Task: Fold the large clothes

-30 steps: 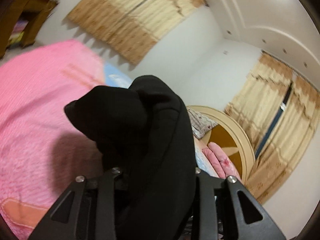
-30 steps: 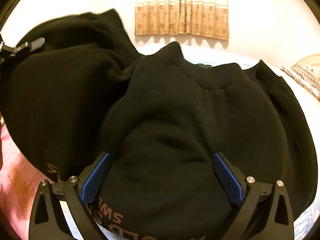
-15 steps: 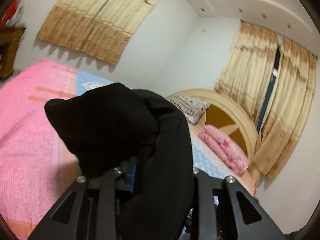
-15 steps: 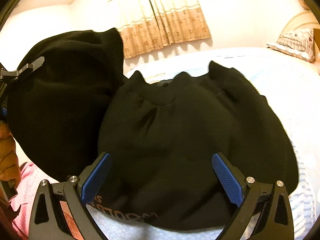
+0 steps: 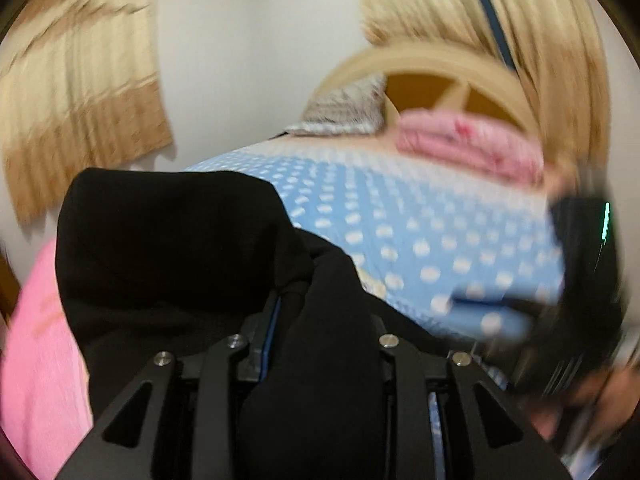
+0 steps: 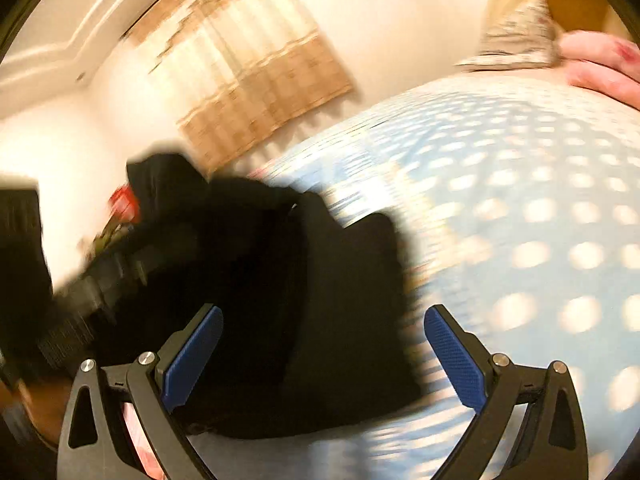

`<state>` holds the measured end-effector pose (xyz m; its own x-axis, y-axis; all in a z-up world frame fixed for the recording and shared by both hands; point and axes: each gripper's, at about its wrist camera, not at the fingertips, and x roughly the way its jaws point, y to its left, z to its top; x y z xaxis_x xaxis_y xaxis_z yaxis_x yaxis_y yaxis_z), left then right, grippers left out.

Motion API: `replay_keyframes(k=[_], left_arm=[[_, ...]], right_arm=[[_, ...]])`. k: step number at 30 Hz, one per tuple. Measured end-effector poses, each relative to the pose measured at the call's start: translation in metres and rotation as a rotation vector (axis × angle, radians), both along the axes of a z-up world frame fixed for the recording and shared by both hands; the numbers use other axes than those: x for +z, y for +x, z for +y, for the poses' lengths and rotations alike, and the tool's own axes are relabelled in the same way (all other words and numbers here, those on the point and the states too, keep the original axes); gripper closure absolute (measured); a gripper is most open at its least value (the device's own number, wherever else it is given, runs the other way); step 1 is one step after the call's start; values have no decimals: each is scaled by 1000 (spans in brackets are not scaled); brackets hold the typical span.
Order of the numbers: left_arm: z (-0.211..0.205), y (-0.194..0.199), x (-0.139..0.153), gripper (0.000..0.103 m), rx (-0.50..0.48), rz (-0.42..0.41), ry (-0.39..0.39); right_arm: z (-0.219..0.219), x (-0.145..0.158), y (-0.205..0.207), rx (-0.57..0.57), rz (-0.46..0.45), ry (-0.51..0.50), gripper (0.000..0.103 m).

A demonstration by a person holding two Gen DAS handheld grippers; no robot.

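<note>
The left gripper (image 5: 320,340) still pinches a bunch of the black sweatshirt (image 5: 168,248). The right gripper (image 6: 320,344) is spread wide, and the cloth has slid off to its left. Beyond, the dotted blue bedsheet (image 6: 520,220) now shows, so the fold is probably being swung over.

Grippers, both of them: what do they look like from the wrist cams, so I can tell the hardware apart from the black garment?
The right gripper has matte black fingers with triangular cut-outs, silver pivot screws and blue textured pads. The left gripper has the same black linkage and silver screws; only a thin blue pad edge shows. No cables are visible. Both views are blurred.
</note>
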<state>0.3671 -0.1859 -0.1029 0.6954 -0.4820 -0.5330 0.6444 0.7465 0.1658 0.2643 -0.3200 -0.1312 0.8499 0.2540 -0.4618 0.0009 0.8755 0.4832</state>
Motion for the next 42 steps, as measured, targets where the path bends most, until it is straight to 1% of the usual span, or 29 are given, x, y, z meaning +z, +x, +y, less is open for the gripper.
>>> replay_keyframes(k=[3, 6, 7, 9, 11, 14, 16, 17, 18, 19, 20, 21, 22, 23, 24, 25, 26, 27, 29, 30, 32, 34, 35, 36, 38, 39, 40, 41, 42], left_arm=[[-20, -8, -13, 74, -28, -44, 90], [-29, -15, -22, 74, -41, -77, 152], [-30, -19, -25, 74, -42, -97, 173], [-28, -26, -28, 74, -42, -121, 189], [-23, -31, -27, 74, -38, -133, 184], [-18, -33, -22, 74, -35, -134, 174], [-16, -34, -19, 73, -39, -133, 166], [-15, -37, -19, 72, -39, -148, 173], [-14, -40, -19, 68, -39, -163, 180], [-11, -45, -19, 66, -40, -180, 187], [-9, -48, -19, 64, -43, -186, 187], [-5, -50, -17, 62, -45, -190, 179], [-1, -52, -14, 61, -43, -185, 163], [3, -54, -12, 58, -45, -170, 145], [5, -57, -8, 50, -43, -164, 131], [6, -63, -5, 45, -51, -165, 120], [6, -72, -3, 38, -68, -181, 116], [4, -74, -2, 35, -86, -192, 118], [1, -73, -4, 35, -99, -198, 163], [0, -73, -5, 35, -98, -203, 179], [5, -71, 0, 35, -104, -186, 156], [9, -68, 6, 35, -106, -154, 122], [12, -69, 10, 35, -108, -154, 113], [14, -69, 11, 35, -108, -156, 116], [16, -74, 13, 35, -97, -165, 129], [17, -78, 15, 32, -98, -164, 131], [19, -86, 18, 32, -99, -169, 137], [20, -96, 21, 31, -107, -183, 138], [24, -106, 25, 25, -117, -198, 135]], right_arm=[[-36, 16, 2, -24, -16, 41, 2], [-49, 51, 15, 102, -43, 83, 2], [-43, 67, 27, 177, -32, 69, 2], [-28, 82, 50, 308, 19, 71, 2], [-12, 90, 67, 393, 47, 64, 2], [18, 88, 95, 488, 105, -1, 2], [31, 81, 99, 520, 123, 6, 5], [35, 78, 100, 551, 135, 51, 9], [37, 75, 101, 561, 142, 55, 27], [38, 72, 106, 556, 157, 34, 39], [39, 68, 110, 573, 176, 62, 42], [38, 64, 112, 582, 176, 85, 55], [37, 63, 112, 565, 178, 55, 81], [35, 61, 113, 546, 182, 32, 87], [34, 58, 113, 541, 181, 42, 88], [34, 56, 112, 538, 175, 41, 89], [38, 57, 109, 538, 167, 15, 89], [40, 57, 108, 538, 163, 5, 89], [47, 58, 107, 529, 161, -3, 89], [45, 60, 108, 519, 161, -18, 87], [48, 60, 106, 516, 171, -12, 78], [46, 58, 109, 522, 175, 3, 32], [48, 57, 109, 519, 164, -8, 28], [52, 56, 113, 536, 153, -32, 32], [58, 51, 116, 553, 182, -63, 72], [55, 48, 119, 537, 198, -69, 83], [52, 47, 120, 547, 201, -52, 86], [53, 48, 119, 548, 197, -76, 87], [54, 50, 117, 541, 197, -121, 88]])
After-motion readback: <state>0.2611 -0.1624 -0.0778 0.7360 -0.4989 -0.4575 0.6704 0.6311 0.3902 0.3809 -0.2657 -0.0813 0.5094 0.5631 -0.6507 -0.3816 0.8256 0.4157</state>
